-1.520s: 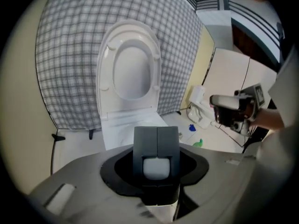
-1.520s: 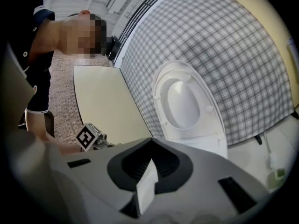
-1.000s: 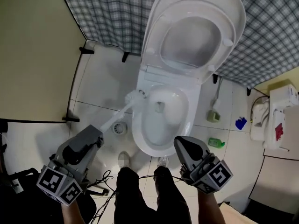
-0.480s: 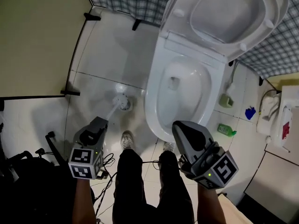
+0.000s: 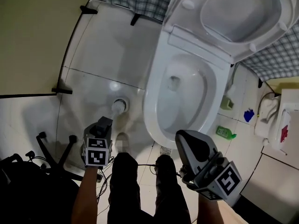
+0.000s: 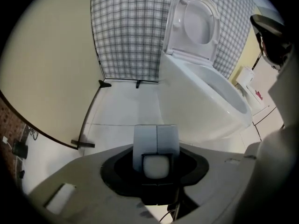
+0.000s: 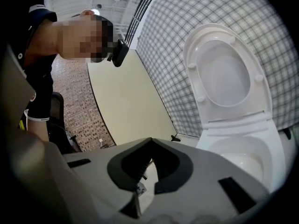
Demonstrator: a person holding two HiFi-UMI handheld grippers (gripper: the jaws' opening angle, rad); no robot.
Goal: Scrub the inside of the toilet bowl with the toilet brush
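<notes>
**Brush out of the bowl, low over the floor**

The left gripper [image 5: 105, 122] points steeply down at the tiled floor [image 5: 100, 55], its jaws pinching the handle of the toilet brush [image 5: 118, 107]. In the left gripper view the handle fills the gap between them. The brush head is outside the toilet bowl [image 5: 149, 108], just beside its left flank, low over the tiles. Whether it touches them cannot be told. The right gripper [image 5: 181, 136] hangs near the bowl's front rim with its jaws pressed together on nothing. The seat and lid [image 5: 233, 13] stand raised. A green bottle [image 5: 225, 133] lies on the floor at the bowl's right.
</notes>
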